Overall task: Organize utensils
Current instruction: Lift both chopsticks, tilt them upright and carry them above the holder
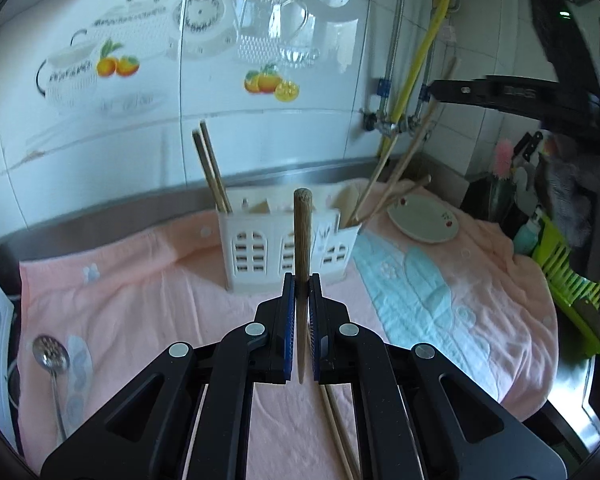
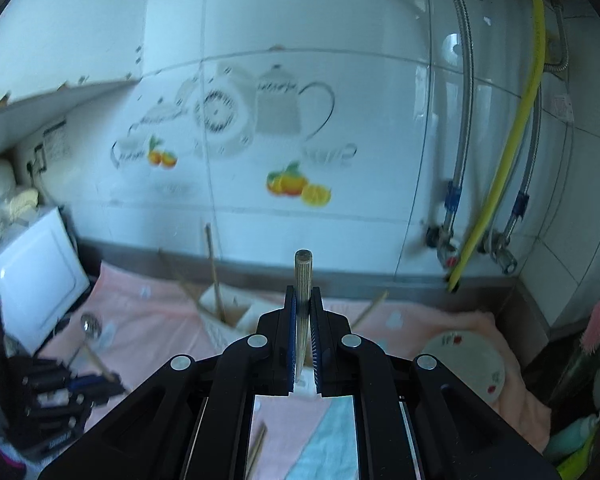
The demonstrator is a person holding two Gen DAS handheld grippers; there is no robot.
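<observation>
1. While the left gripper (image 1: 302, 280) clamps its jaws on a wooden chopstick (image 1: 302, 232) that stands upright between them, the left wrist view shows the white utensil holder (image 1: 288, 248) at twelve o'clock, just beyond the tips, on the pink towel (image 1: 148, 292) covering the surface. Two chopsticks lean in its left compartment, more in its right. A slotted spoon (image 1: 51, 354) lies at eight o'clock, a plate (image 1: 423, 218) at two o'clock, loose chopsticks (image 1: 338, 432) at six o'clock.
2. Seen from the right wrist, the right gripper (image 2: 303, 294) grips a second chopstick (image 2: 302, 280) upright in narrow jaws. Its holder (image 2: 224, 316) sits at ten o'clock, blurred; the plate (image 2: 466, 364) at four o'clock.
</observation>
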